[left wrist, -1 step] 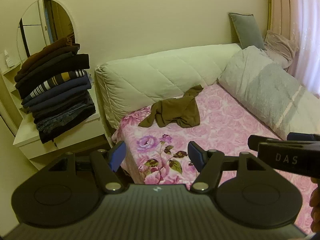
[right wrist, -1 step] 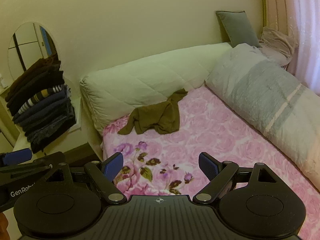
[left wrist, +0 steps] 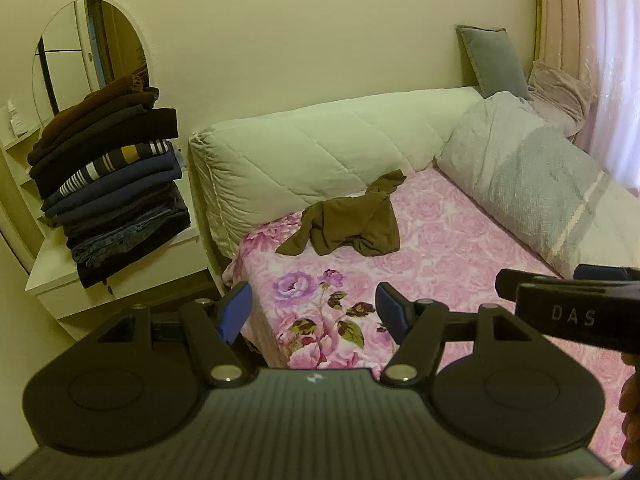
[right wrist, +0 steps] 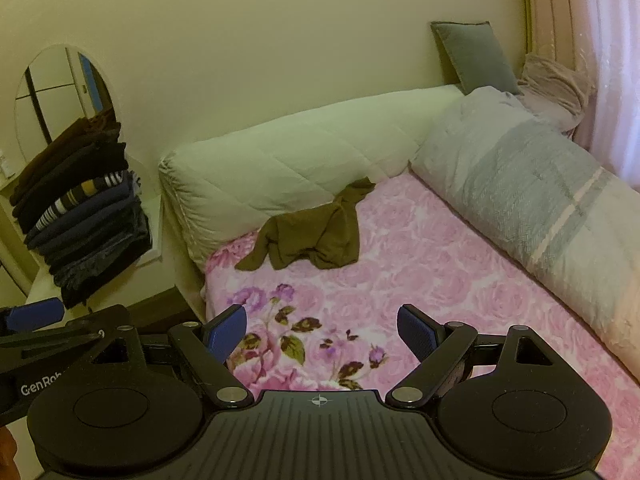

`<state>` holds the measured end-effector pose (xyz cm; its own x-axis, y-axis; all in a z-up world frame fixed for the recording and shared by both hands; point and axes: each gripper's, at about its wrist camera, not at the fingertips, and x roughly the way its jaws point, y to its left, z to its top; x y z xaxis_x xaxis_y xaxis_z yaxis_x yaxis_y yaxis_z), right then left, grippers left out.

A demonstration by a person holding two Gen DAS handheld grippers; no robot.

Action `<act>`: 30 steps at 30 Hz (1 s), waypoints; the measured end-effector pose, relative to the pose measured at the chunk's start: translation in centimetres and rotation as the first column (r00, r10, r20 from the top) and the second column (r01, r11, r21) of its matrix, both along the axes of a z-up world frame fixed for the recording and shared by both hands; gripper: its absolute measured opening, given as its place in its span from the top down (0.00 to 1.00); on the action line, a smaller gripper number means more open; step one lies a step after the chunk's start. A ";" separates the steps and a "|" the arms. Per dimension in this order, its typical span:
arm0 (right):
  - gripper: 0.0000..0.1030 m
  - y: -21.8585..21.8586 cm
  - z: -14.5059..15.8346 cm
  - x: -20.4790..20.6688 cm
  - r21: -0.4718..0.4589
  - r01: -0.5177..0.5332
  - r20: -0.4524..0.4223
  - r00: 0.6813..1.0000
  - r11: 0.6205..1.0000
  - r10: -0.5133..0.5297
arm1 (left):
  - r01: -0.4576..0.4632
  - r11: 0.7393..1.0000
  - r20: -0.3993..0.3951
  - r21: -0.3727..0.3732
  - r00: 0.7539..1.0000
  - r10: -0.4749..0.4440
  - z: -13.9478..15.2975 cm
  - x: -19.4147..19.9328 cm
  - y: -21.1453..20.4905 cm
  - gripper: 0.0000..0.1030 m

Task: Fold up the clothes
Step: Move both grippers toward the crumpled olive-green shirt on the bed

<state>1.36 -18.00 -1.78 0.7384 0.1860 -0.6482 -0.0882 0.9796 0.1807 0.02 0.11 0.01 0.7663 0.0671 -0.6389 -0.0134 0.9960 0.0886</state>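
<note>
Olive-brown garment (left wrist: 349, 222) is lying crumpled on the pink floral bedspread (left wrist: 448, 240), just below the white quilted bolster (left wrist: 320, 152). Left gripper (left wrist: 314, 310) & right gripper (right wrist: 322, 330) are hovering spread wide, holding nothing, near the bedspread's foot end, prob. lining up on it. Folded stack (left wrist: 108, 188) is sitting left of the bed.

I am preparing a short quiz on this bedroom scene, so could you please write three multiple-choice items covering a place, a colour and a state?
1. Where does the crumpled garment lie?
A. on the bedspread near the white cushion
B. on the nightstand
C. on the floor

2. What colour is it?
A. navy
B. olive brown
C. white

3. How are the left gripper and right gripper set?
A. both shut on cloth
B. one open, one shut
C. both open, empty

Answers: 1 A, it rests on pink floral fabric by the cushion. 2 B, both views show olive brown. 3 C, blue pads stand apart with nothing between.
</note>
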 end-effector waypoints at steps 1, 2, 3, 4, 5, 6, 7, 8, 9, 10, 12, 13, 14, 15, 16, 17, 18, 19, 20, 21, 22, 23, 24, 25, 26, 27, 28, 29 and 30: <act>0.17 0.1 0.1 0.2 0.002 -0.002 0.000 1.000 1.000 0.002 | -0.003 1.000 0.002 -0.004 1.000 0.003 0.0 0.0 0.1 0.37; 0.17 0.2 0.2 0.4 0.004 -0.003 -0.001 1.000 1.000 0.003 | -0.005 1.000 0.004 -0.007 1.000 0.005 0.0 0.0 0.2 0.37; 0.17 0.2 0.2 0.6 0.006 -0.005 -0.001 1.000 1.000 0.005 | -0.008 1.000 0.006 -0.011 1.000 0.008 0.0 0.1 0.2 0.37; 0.17 0.3 0.3 0.8 0.007 -0.007 -0.001 1.000 1.000 0.007 | -0.011 1.000 0.008 -0.014 1.000 0.011 0.0 0.1 0.3 0.37; 0.17 0.4 0.4 1.0 0.009 -0.008 -0.002 1.000 1.000 0.008 | -0.013 1.000 0.010 -0.018 1.000 0.014 0.0 0.1 0.4 0.37; 0.17 0.5 0.5 1.2 0.011 -0.010 -0.002 1.000 1.000 0.010 | -0.016 1.000 0.012 -0.021 1.000 0.016 0.0 0.1 0.5 0.37; 0.17 0.6 0.5 1.4 0.013 -0.012 -0.002 1.000 1.000 0.012 | -0.017 1.000 0.012 -0.023 1.000 0.017 0.1 0.3 0.6 0.37; 0.17 0.6 0.6 1.6 0.015 -0.013 -0.003 1.000 1.000 0.013 | -0.015 1.000 0.011 -0.022 1.000 0.016 0.1 0.7 0.8 0.37; 0.17 0.7 0.7 1.8 0.017 -0.015 -0.003 1.000 1.000 0.015 | -0.014 1.000 0.010 -0.020 1.000 0.014 0.1 1.1 1.1 0.37; 0.17 0.8 0.7 2.0 0.016 -0.016 -0.002 1.000 1.000 0.016 | -0.013 1.000 0.011 -0.019 1.000 0.013 0.1 1.3 1.2 0.37; 0.17 1.5 0.7 2.3 -0.003 -0.016 0.013 1.000 1.000 0.016 | -0.014 1.000 0.020 -0.019 1.000 0.014 0.1 1.3 1.3 0.37; 0.17 1.8 0.7 2.4 -0.009 -0.015 0.019 1.000 1.000 0.015 | -0.014 1.000 0.024 -0.017 1.000 0.014 0.1 1.3 1.3 0.37; 0.17 1.8 0.7 2.4 -0.008 -0.016 0.020 1.000 1.000 0.016 | -0.014 1.000 0.026 -0.014 1.000 0.014 0.1 1.3 1.3 0.37; 0.17 1.8 0.7 2.5 -0.008 -0.016 0.020 1.000 1.000 0.016 | -0.014 1.000 0.026 -0.012 1.000 0.014 0.0 1.3 1.4 0.37; 0.17 1.8 0.6 2.5 -0.008 -0.015 0.019 1.000 1.000 0.015 | -0.013 1.000 0.025 -0.011 1.000 0.013 0.0 1.3 1.4 0.37; 0.17 1.8 0.6 2.6 -0.008 -0.013 0.018 1.000 1.000 0.014 | -0.011 1.000 0.024 -0.010 1.000 0.011 0.0 1.4 1.5 0.37; 0.17 1.8 0.5 2.7 -0.009 -0.012 0.017 1.000 1.000 0.012 | -0.010 1.000 0.024 -0.008 1.000 0.010 0.0 1.4 1.4 0.37; 0.17 1.8 0.6 2.9 -0.008 -0.012 0.013 1.000 1.000 0.012 | -0.009 1.000 0.023 -0.006 1.000 0.009 -0.1 1.4 1.3 0.37; 0.17 1.7 0.7 3.1 -0.008 -0.011 0.010 1.000 1.000 0.011 | -0.008 1.000 0.022 -0.005 1.000 0.008 -0.2 1.5 1.3 0.37; 0.17 1.7 0.6 3.2 -0.009 -0.009 0.008 1.000 1.000 0.009 | -0.005 1.000 0.018 -0.005 1.000 0.005 -0.3 1.7 1.3 0.37; 0.17 1.7 0.4 3.3 -0.009 -0.007 0.005 1.000 1.000 0.007 | -0.003 1.000 0.014 -0.005 1.000 0.003 -0.4 1.9 1.3 0.37; 0.17 1.6 0.3 3.5 -0.010 -0.005 0.002 1.000 1.000 0.005 | 0.000 1.000 0.010 -0.005 1.000 0.000 -0.5 2.1 1.3 0.37; 0.17 1.6 0.1 3.6 -0.010 -0.002 -0.001 1.000 1.000 0.002 | 0.003 1.000 0.006 -0.004 1.000 -0.003 -0.6 2.4 1.3 0.37; 0.17 1.6 -0.1 3.7 -0.010 0.002 -0.004 1.000 1.000 -0.003 | 0.006 1.000 0.001 -0.004 1.000 -0.006 -0.7 2.7 1.2 0.37; 0.17 1.5 -0.2 4.0 -0.010 0.007 -0.008 1.000 1.000 -0.007 | 0.010 1.000 -0.003 -0.004 1.000 -0.010 -0.9 2.9 1.2 0.37; 0.17 1.5 -0.3 4.2 -0.010 0.010 -0.011 1.000 1.000 -0.010 | 0.013 1.000 -0.006 -0.003 1.000 -0.013 -1.0 3.2 1.2 0.37; 0.17 1.5 -0.4 4.4 -0.010 0.013 -0.014 1.000 1.000 -0.013 | 0.016 1.000 -0.009 -0.002 1.000 -0.016 -1.1 3.4 1.2 0.37; 0.17 1.4 -0.6 4.6 -0.010 0.016 -0.016 1.000 1.000 -0.016 | 0.019 1.000 -0.013 -0.001 1.000 -0.019 -1.3 3.7 1.1 0.37; 0.17 1.4 -0.7 4.8 -0.010 0.019 -0.019 1.000 1.000 -0.019 | 0.022 1.000 -0.016 -0.001 1.000 -0.022 -1.4 3.9 1.1 0.37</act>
<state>6.19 -16.57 -2.50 0.7293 0.1654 -0.6639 -0.0660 0.9828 0.1723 3.94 1.21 -1.41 0.7572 0.0500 -0.6512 0.0101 0.9961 0.0882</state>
